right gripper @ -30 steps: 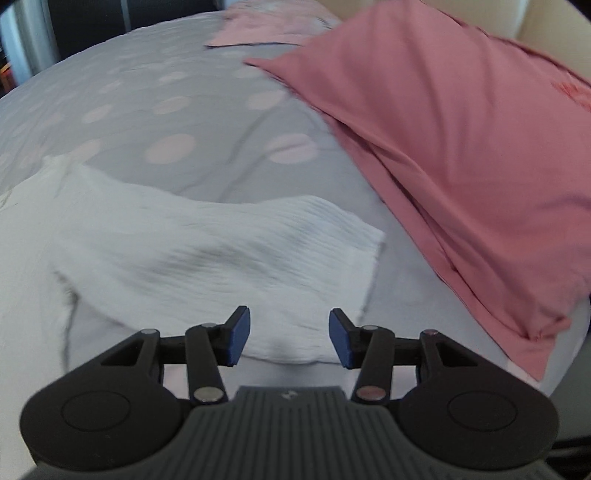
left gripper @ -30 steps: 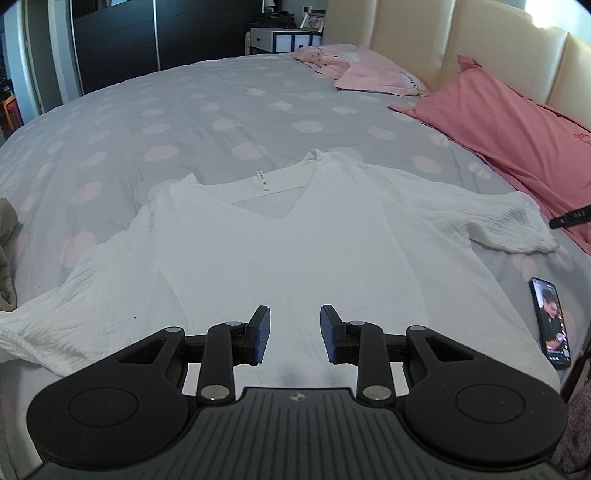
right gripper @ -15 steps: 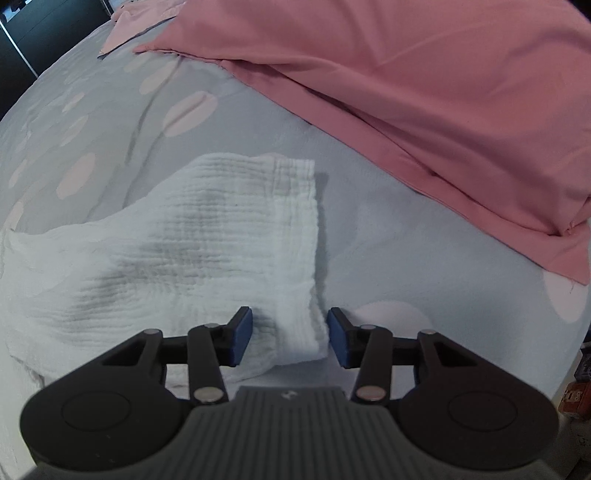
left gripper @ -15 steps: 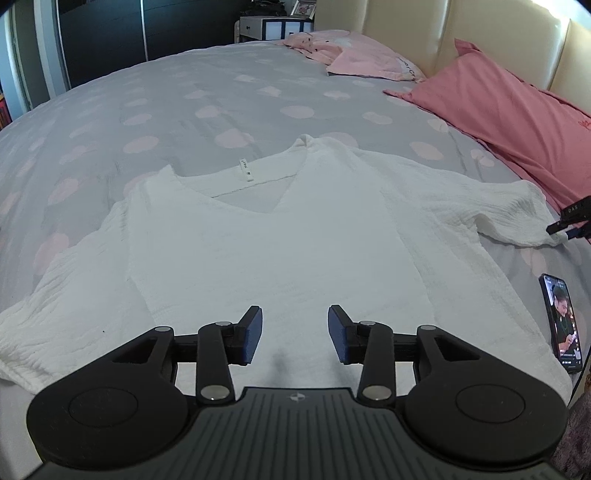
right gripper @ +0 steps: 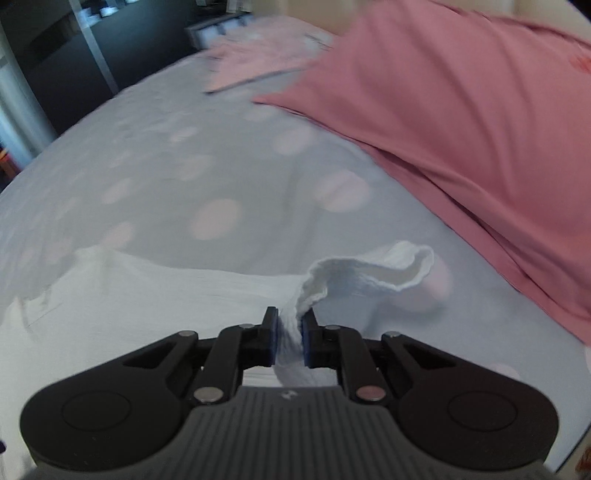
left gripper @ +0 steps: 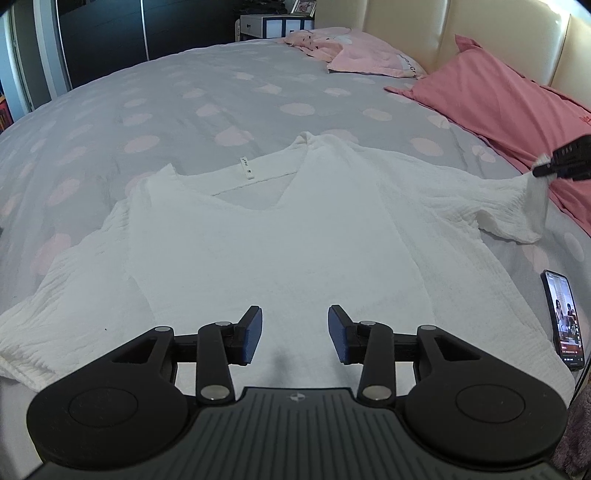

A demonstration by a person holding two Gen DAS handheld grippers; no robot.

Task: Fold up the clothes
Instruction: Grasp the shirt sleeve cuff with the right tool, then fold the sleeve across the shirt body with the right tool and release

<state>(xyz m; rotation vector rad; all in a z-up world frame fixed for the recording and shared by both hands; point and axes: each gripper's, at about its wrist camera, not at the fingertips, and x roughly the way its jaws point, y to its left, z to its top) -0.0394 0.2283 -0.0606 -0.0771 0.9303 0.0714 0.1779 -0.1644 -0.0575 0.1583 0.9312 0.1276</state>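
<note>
Bed: white top flat, unfolded. Right gripper just closed, pinching sleeve (first fold pending); left gripper half-open, empty.

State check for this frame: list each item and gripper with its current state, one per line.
white top: spread flat, front up, unfolded.
Right sleeve: cuff lifted off the bed.
right gripper: jaws just closed, shut on the cuff.
left gripper: open, empty, above the hem.
phone: screen lit, beside the top.

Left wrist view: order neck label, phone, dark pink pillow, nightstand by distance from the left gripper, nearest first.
From the left gripper:
1. Phone, on the bed at right.
2. Neck label, on the shirt's collar ahead.
3. Dark pink pillow, far right.
4. Nightstand, beyond the bed.
</note>
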